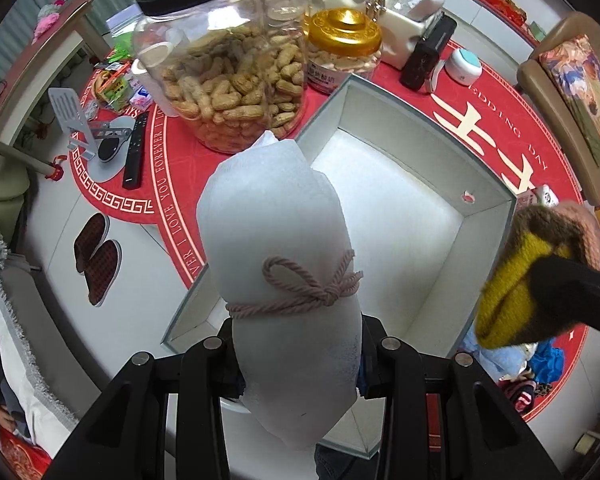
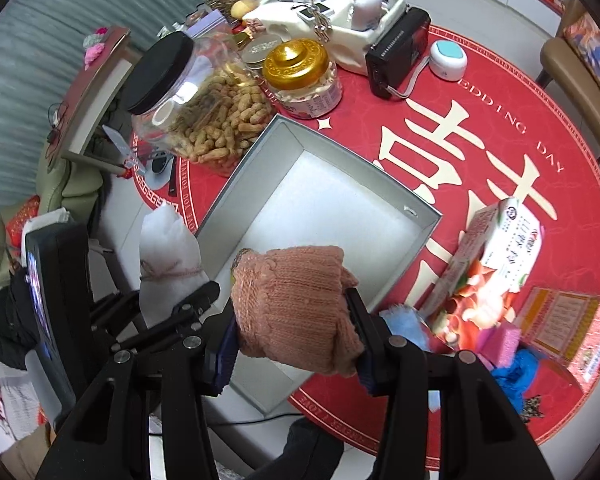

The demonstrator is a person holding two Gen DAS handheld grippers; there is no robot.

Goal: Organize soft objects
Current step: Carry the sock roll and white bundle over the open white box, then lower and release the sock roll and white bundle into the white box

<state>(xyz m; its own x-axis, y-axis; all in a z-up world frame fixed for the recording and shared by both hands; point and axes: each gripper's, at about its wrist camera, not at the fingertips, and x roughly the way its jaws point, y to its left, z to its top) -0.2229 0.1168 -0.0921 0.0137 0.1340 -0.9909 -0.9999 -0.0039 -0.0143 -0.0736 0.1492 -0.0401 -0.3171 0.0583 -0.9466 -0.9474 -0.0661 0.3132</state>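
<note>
**Two soft bundles poised over the open box**

On the left, the left tongs (image 1: 298, 364) are clenched on a white foam roll (image 1: 278, 240) tied with a pink cord (image 1: 312, 286), held just above the near-left corner of the empty grey box (image 1: 400, 200). The best course, I judge, is to bring it down along the left wall and lay it lengthwise, so that the middle stays free; the foam is light and springy and may roll once let go, so it should rest against the wall before the tongs part.

To the right, the right tongs (image 2: 290, 340) are grasping a pink knitted piece (image 2: 292, 304) with a yellow lining, hanging over the box's near edge. It should go in beside the roll without snagging on the rim.

The surface wears a round red mat (image 2: 460, 92) with cream lettering. At its left stand a jar of peanuts (image 1: 228, 80) and a gold-lidded jar (image 1: 342, 46); further right a black radio (image 2: 396, 52), a printed carton (image 2: 496, 256) and more fabrics. A chair (image 1: 560, 92) stands at the right, slippers (image 1: 96, 256) on the pale floor at left.
</note>
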